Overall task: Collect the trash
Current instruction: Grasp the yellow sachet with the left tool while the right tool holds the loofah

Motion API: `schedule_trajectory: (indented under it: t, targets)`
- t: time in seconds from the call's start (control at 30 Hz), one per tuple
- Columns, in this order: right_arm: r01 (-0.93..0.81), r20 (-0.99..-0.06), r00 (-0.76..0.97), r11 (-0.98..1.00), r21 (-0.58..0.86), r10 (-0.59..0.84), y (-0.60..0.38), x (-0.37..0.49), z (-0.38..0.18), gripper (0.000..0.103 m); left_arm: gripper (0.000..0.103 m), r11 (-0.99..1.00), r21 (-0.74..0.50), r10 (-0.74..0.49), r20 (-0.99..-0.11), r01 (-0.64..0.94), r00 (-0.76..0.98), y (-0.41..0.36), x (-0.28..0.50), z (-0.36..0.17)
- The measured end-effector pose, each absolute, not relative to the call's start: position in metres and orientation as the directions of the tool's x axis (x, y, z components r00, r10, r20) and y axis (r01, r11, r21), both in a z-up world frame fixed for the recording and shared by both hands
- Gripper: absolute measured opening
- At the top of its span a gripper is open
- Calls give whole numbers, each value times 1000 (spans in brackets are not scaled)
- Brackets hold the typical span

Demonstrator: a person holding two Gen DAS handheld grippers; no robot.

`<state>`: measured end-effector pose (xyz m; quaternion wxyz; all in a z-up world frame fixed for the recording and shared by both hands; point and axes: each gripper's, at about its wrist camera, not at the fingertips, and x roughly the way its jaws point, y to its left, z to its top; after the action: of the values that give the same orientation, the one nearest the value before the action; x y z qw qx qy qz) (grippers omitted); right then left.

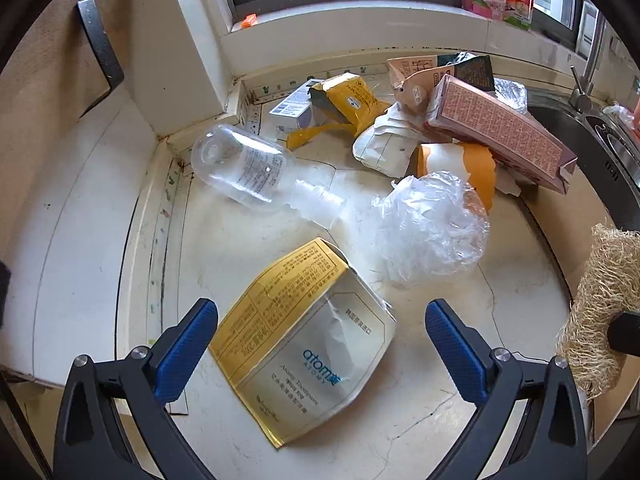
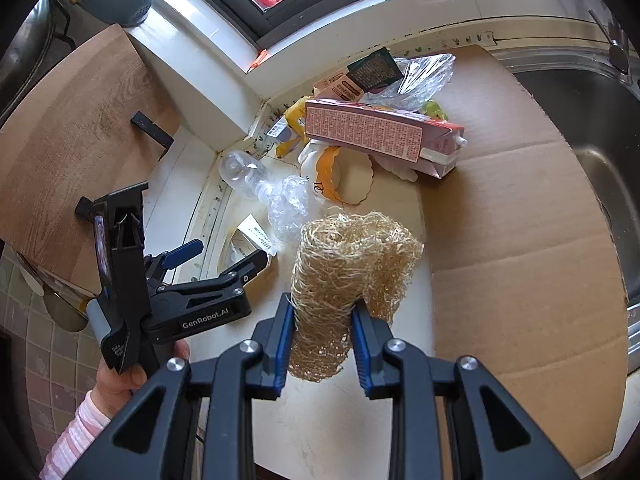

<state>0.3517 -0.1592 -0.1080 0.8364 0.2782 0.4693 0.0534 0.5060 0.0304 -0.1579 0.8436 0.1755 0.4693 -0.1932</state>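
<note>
Left hand-held gripper (image 1: 320, 344): jaws spread wide, released, a flattened box (image 1: 304, 344) lying on the table (image 1: 420, 412) between them. Right hand-held gripper (image 2: 318, 346): clenched on a loofah (image 2: 344, 264). Bottle (image 1: 244, 168), plastic wrap (image 1: 432, 224) and carton (image 1: 500, 136) lie ahead of the left one.

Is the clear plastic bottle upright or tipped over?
Tipped over: the clear plastic bottle lies on its side on the white countertop, base toward the corner.
</note>
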Motion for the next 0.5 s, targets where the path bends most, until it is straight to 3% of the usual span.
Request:
schedule_trajectory:
  t: [0.33,0.4,0.47,0.5]
  targets:
    - [176,-762,531,831,528,372,-160,368,-123,27,102,870,94,-133,-901,485,412,37,527,-184]
    - [180,-766,522,829,529,375,-160,369,-126,27,96,870,107,-123,-899,481,421,38,521,-183]
    - [186,-766,515,822,538,385,-160,370,-129,27,77,867,150,-97,-885,475,455,37,512,-178]
    - [188,-766,512,820,541,389,-160,369,-130,27,73,862,188,-72,-874,470,481,35,507,-175]
